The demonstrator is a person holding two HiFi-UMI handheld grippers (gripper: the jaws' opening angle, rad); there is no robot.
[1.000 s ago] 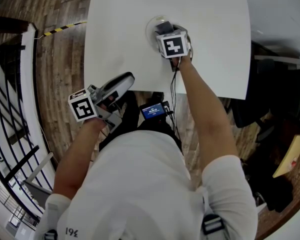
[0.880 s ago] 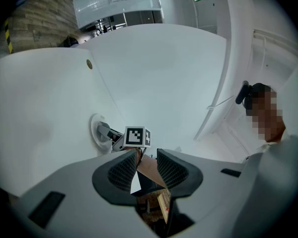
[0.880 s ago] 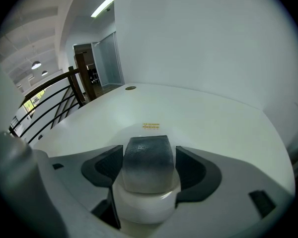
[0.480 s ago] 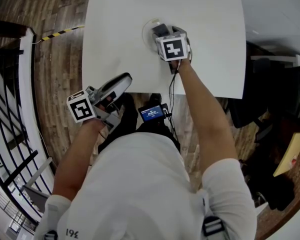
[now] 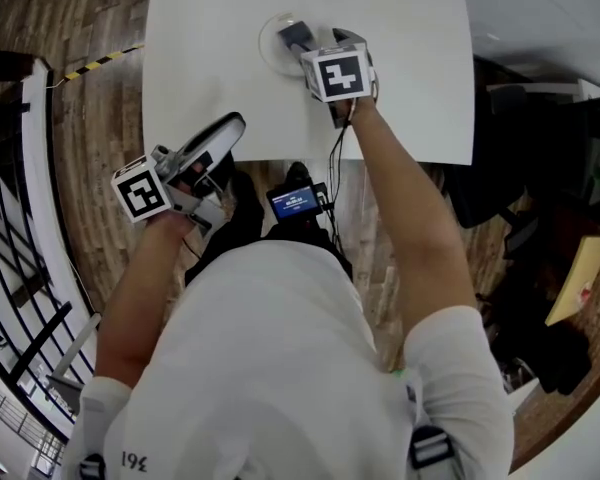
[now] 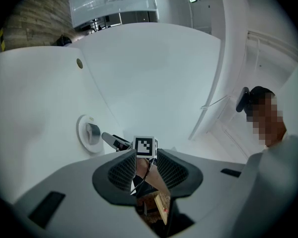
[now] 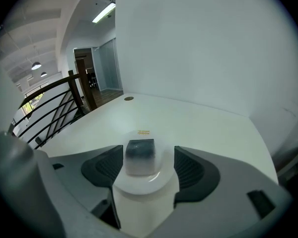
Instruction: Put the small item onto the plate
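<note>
The small item (image 7: 140, 155) sits on the plate (image 7: 139, 186), between my right gripper's (image 7: 141, 170) spread fingers (image 7: 105, 168), which seem clear of it. If I withdraw crooked, a finger could clip it and shove it across the table (image 7: 203, 128). My left gripper (image 6: 146, 175) hangs off the table edge, fingers narrowly parted, empty. Since a second ago the right gripper has backed off slightly.

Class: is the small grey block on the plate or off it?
On it: the block rests inside the plate rim, between the right gripper's parted jaws.

Only one mark reads — "361", upside down, on the white shirt (image 5: 270, 368).
</note>
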